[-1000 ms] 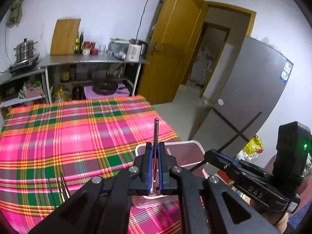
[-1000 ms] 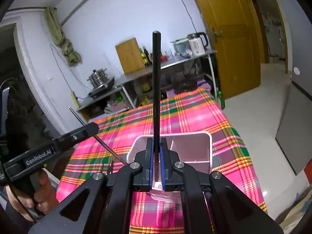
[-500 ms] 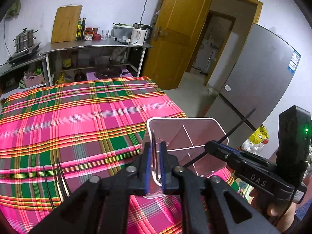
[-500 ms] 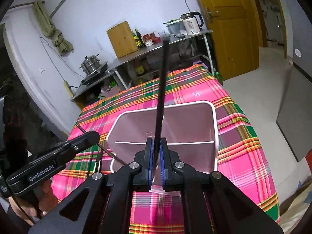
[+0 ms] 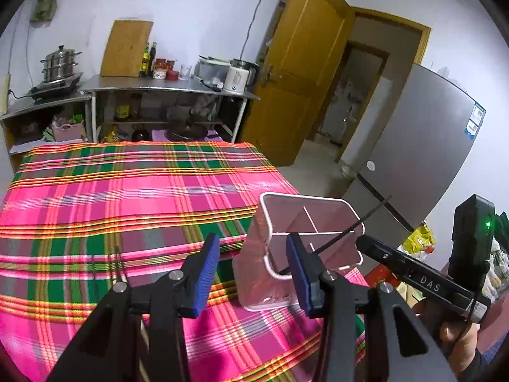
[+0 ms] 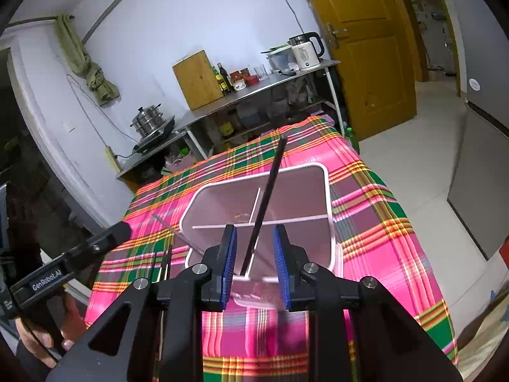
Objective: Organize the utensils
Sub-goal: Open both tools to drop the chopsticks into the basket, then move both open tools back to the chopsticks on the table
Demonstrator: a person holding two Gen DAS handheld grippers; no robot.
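Observation:
A pink divided utensil holder [image 5: 318,198] [image 6: 330,197] stands near the corner of the plaid tablecloth. A black chopstick [image 6: 267,197] [image 5: 372,209] leans in its near compartment. It passes between the blue pads of my right gripper [image 6: 254,265] [image 5: 361,241] without touching them as the jaws are opening. My left gripper [image 5: 253,272] [image 6: 122,229] is left of the holder; its jaws are opening with nothing between them. A thin, blurred silvery utensil [image 6: 173,232] slants beside the holder's left wall; I cannot tell if it is inside.
Thin dark utensils [image 5: 117,264] [image 6: 165,264] lie on the plaid cloth [image 5: 127,191] left of the holder. The table's right edge drops to the floor beside a grey fridge [image 5: 423,159]. Steel shelves with a kettle [image 5: 237,78] and pots stand behind the table.
Both grippers were shut and now stand apart. The black chopstick has left the right pads and leans in the holder. The metal utensil is gone from the left jaws. Both hands sank toward the holder.

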